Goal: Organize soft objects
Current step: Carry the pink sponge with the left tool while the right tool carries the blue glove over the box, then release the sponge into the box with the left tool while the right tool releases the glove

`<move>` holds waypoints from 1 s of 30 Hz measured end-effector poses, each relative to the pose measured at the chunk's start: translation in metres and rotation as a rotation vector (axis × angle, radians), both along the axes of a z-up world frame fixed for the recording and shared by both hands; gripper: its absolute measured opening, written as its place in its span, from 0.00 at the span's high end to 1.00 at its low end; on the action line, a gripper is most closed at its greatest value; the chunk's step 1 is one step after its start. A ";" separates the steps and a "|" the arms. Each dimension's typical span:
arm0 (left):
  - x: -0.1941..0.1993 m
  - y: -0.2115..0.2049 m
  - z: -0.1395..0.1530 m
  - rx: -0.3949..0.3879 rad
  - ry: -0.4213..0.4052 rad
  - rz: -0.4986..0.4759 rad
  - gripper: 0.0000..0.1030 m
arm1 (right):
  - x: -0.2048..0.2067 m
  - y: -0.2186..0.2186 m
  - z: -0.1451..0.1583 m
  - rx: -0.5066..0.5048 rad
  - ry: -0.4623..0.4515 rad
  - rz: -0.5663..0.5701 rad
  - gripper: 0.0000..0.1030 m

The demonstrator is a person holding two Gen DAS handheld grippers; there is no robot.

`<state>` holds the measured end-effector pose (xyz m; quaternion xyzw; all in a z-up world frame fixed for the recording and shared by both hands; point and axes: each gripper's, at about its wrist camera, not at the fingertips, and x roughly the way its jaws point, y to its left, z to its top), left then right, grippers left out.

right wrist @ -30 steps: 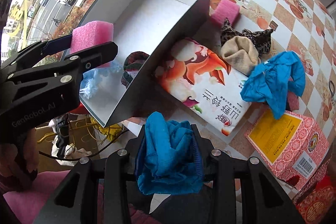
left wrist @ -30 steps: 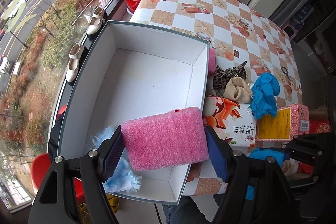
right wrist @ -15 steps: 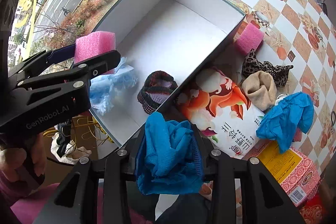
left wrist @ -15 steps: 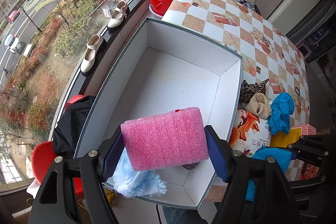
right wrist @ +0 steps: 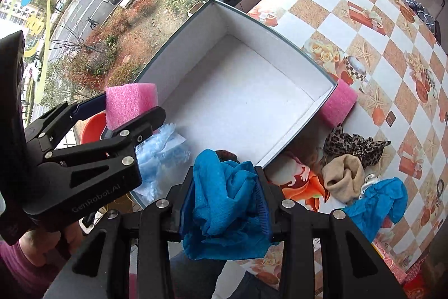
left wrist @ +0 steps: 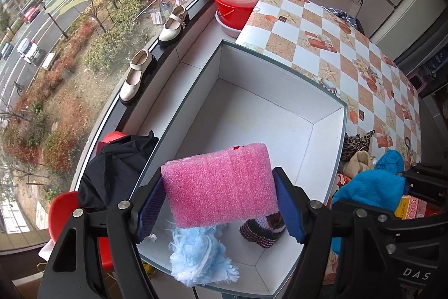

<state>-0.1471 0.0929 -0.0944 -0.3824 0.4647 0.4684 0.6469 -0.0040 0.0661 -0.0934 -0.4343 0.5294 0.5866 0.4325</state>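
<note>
Carrying soft things to the box (left wrist: 280, 131)

Your left gripper (left wrist: 218, 203) pinches the pink sponge (left wrist: 218, 184) above the box, your right gripper (right wrist: 224, 203) the blue cloth (right wrist: 224, 201); lower, then release.

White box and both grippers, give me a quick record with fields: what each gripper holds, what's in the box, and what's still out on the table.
left gripper: shut on pink foam, above the near end of the box
right gripper: shut on blue cloth, at the box's near corner
box: open, white inside, at the table edge by the window
in box: light blue fluffy piece; dark knit piece
on table: second pink foam against the box's outer wall; leopard cloth; beige sock; second blue cloth
</note>
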 end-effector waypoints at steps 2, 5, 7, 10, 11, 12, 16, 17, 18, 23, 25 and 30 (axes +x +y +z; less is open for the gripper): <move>0.001 0.003 -0.002 -0.002 0.002 0.007 0.26 | 0.000 0.005 0.001 0.004 0.002 -0.003 0.62; 0.000 0.007 -0.003 -0.005 0.003 0.015 0.25 | 0.000 0.012 0.000 0.006 0.005 -0.002 0.62; 0.001 0.008 -0.003 -0.004 0.004 0.017 0.25 | 0.000 0.016 0.000 0.010 0.002 0.003 0.62; 0.001 0.011 -0.003 -0.003 0.005 0.017 0.25 | 0.000 0.022 0.000 0.014 -0.002 0.004 0.62; 0.001 0.010 -0.003 -0.003 0.004 0.017 0.25 | 0.001 0.023 0.000 0.015 -0.003 0.004 0.62; 0.002 0.011 -0.003 -0.002 0.004 0.016 0.25 | 0.001 0.025 -0.001 0.016 -0.004 0.003 0.62; 0.003 0.014 -0.003 -0.002 0.007 0.018 0.25 | 0.002 0.029 -0.004 0.010 -0.006 0.003 0.62; 0.003 0.014 -0.003 -0.003 0.007 0.018 0.25 | 0.003 0.030 -0.005 0.008 -0.007 0.002 0.62; 0.003 0.015 -0.004 -0.004 0.008 0.019 0.25 | 0.003 0.031 -0.006 0.007 -0.007 0.000 0.62; 0.004 0.018 -0.009 -0.011 0.016 0.024 0.25 | 0.004 0.032 -0.008 0.005 -0.003 -0.006 0.62; 0.004 0.019 -0.010 -0.014 0.017 0.027 0.25 | 0.005 0.034 -0.009 0.006 -0.003 -0.007 0.62; 0.005 0.019 -0.012 -0.016 0.019 0.028 0.25 | 0.008 0.041 -0.008 0.014 0.000 -0.027 0.62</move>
